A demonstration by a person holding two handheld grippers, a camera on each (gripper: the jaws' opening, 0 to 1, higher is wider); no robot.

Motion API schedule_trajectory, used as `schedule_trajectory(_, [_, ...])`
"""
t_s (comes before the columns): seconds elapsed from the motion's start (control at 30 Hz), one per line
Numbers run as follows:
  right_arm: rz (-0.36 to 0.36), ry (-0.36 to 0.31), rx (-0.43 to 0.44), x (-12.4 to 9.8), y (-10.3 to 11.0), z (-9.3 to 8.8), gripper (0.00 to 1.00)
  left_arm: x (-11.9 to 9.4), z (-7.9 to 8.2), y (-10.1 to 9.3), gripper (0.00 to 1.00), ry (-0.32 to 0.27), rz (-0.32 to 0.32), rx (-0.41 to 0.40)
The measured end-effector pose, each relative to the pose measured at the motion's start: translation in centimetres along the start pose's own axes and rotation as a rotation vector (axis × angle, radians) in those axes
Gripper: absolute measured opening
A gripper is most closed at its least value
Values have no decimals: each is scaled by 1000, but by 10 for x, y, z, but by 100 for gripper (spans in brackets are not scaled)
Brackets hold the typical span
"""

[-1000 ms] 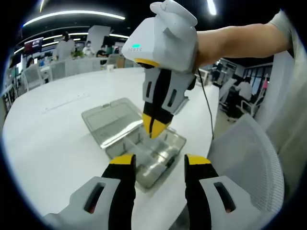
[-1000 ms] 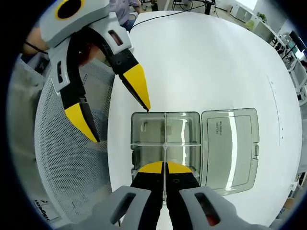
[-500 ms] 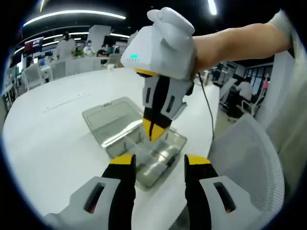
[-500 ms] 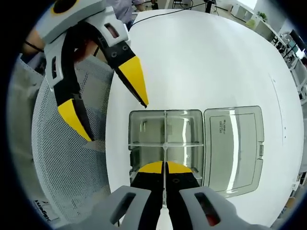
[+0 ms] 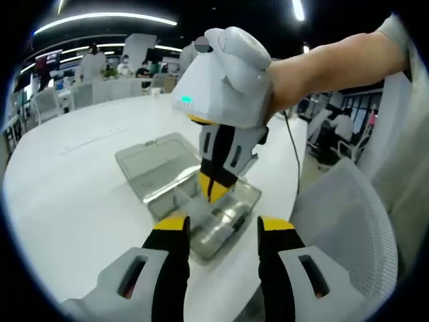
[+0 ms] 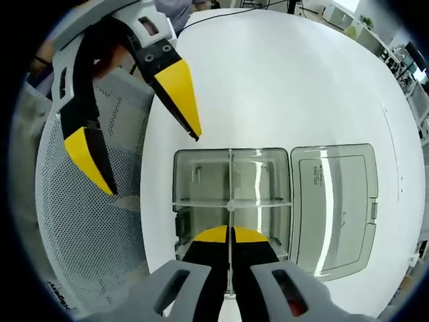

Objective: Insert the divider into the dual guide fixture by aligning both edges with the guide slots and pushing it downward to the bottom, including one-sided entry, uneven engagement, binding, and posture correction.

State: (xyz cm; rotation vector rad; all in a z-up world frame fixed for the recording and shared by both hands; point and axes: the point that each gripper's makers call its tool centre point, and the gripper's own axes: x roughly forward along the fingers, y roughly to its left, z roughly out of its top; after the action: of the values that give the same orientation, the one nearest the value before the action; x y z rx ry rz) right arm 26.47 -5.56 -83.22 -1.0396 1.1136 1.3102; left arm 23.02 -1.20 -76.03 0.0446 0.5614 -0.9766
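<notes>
A clear plastic box (image 5: 221, 218) (image 6: 201, 181) lies on the white table (image 5: 74, 194) (image 6: 281, 80) with its lid (image 5: 155, 164) (image 6: 332, 201) folded open flat beside it. The box has a cross partition (image 6: 258, 202) inside. My right gripper (image 6: 231, 235) (image 5: 212, 190) points down into the box, shut on a thin clear divider (image 6: 230, 218) seen edge-on along the box's midline. A hand holds that gripper from above in the left gripper view. My left gripper (image 5: 223, 225) (image 6: 153, 164) hovers open beside the box's near end, touching nothing.
The box sits close to the table's curved edge (image 6: 149, 201). A white mesh chair (image 5: 348, 221) (image 6: 87, 241) stands just past that edge. A cable (image 5: 291, 151) trails from the right gripper. Desks and people (image 5: 90, 64) fill the far background.
The right gripper has sunk slightly lower over the box with the divider still held. In the right gripper view the left gripper has drifted up and left, still open.
</notes>
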Motion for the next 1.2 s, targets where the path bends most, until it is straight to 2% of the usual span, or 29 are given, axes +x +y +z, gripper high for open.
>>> schedule_trajectory(0.6, [-16,-10,3,5,-1,-1,0,0,-6,-2,37,4,3,-23])
schedule_trajectory(1.2, [-36,-5,-42,6,-3,-2,0,-11,-8,-5,37,-1,23,-30])
